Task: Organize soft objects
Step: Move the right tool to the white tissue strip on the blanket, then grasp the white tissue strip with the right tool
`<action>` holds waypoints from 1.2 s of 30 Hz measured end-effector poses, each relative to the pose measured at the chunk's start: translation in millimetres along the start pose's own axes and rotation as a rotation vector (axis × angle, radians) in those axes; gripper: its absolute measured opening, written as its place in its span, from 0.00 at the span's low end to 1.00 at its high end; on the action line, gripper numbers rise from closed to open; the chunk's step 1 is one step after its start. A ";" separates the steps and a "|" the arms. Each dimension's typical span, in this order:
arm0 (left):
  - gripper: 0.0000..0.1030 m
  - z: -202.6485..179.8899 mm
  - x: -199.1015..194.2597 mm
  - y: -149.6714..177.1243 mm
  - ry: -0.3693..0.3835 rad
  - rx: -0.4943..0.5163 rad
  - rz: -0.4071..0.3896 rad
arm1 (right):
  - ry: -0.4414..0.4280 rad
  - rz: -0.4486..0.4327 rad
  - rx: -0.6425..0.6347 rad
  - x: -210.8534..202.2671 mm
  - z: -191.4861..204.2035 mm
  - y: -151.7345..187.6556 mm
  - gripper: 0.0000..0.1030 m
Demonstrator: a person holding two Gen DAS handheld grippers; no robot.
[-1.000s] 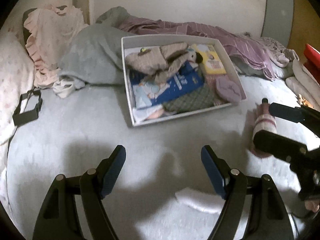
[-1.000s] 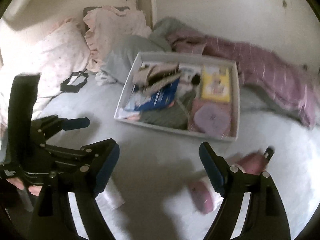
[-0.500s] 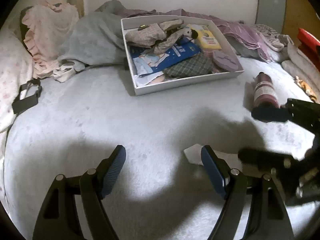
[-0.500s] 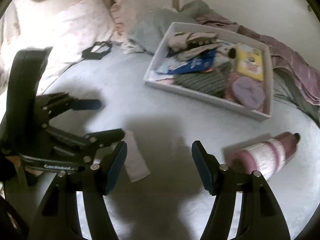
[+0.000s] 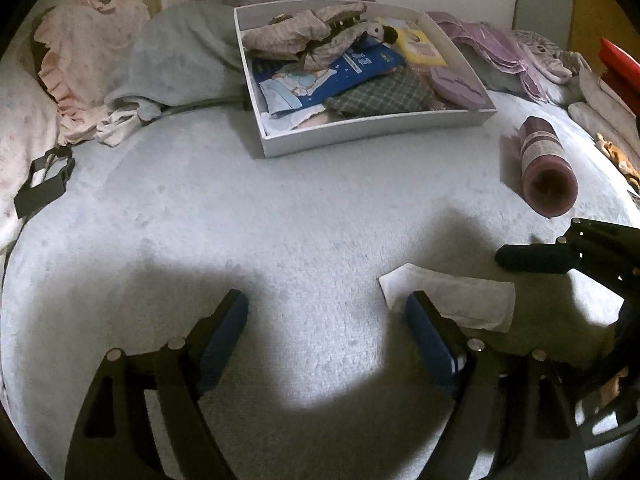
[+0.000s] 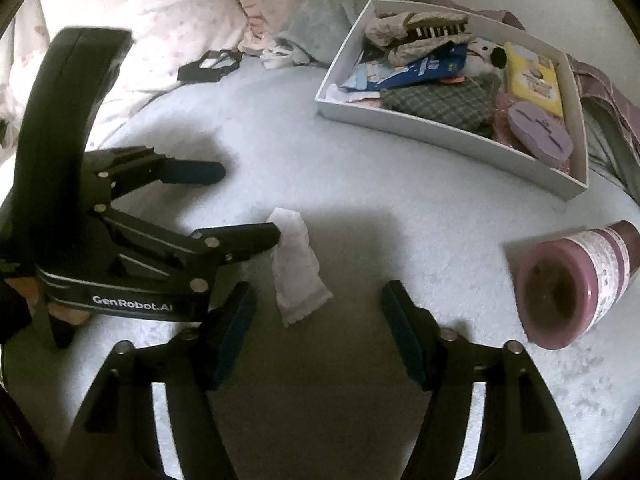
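White packet [image 6: 298, 266] lies flat on the pale bedspread [image 5: 280, 216], between two descending tools: left gripper [image 5: 326, 334] beside its near end, right gripper [image 6: 318, 320] almost over it. Both have jaws that have just been widening and grip nothing, seemingly readying a pickup. Beyond sits the white box [image 5: 372, 130], already crowded with cloth and pouches, the likely destination. A pink bottle [image 6: 576, 282] rests on its side near the right gripper, apart from the packet.
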State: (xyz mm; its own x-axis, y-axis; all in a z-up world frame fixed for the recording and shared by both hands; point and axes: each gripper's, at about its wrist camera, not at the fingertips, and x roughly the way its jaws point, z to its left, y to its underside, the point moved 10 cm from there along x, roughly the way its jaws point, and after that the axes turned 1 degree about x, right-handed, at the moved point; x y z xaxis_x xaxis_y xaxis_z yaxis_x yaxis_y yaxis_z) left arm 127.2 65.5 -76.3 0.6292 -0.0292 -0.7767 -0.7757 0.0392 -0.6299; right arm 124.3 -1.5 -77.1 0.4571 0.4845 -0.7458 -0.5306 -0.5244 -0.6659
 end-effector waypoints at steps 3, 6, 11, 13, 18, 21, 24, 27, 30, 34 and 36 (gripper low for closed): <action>0.83 0.0 0.3 0.0 0.014 -0.007 0.001 | -0.031 0.007 0.017 0.8 -1.7 -0.3 0.73; 0.84 -0.1 0.7 0.0 0.023 -0.013 0.002 | -0.054 0.007 0.032 -0.1 -2.9 -0.1 0.74; 0.89 -0.5 0.3 -0.4 0.066 -0.029 0.001 | -0.062 0.001 0.039 -0.1 -4.6 -0.7 0.73; 0.91 -2.1 0.5 -0.3 0.068 -0.022 0.004 | -0.031 -0.013 0.050 -2.6 -8.2 -0.9 0.59; 0.93 -5.0 1.2 -0.5 0.035 0.009 0.012 | -0.023 -0.030 0.052 -5.1 -9.3 -2.9 0.32; 0.93 -5.0 1.1 -0.4 0.031 0.012 0.013 | -0.011 -0.036 -0.005 -6.6 2.1 -4.4 0.24; 0.93 -5.1 1.7 -0.3 0.029 0.016 0.015 | -0.006 -0.022 -0.046 -3.2 10.9 -4.3 0.18; 0.94 -5.3 1.5 -0.5 0.030 0.016 0.015 | -0.026 -0.017 -0.032 -3.1 10.5 -4.2 0.14; 0.95 -5.9 1.4 -0.2 0.031 0.017 0.016 | -0.040 -0.019 -0.024 -4.0 11.7 -4.2 0.07; 0.95 -6.1 1.0 -0.5 0.032 0.016 0.016 | 0.025 -0.033 -0.079 -6.3 18.3 -3.1 0.06; 0.95 -6.4 1.0 -0.6 0.034 0.016 0.015 | 0.071 -0.044 -0.102 -8.1 19.1 -3.3 0.05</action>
State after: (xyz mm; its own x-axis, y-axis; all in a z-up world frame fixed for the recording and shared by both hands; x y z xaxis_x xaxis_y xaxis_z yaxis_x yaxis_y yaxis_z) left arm 127.9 59.1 -76.7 0.6151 -0.0619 -0.7860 -0.7842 0.0556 -0.6181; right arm 108.7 9.7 -68.5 0.5292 0.4597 -0.7132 -0.4355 -0.5742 -0.6933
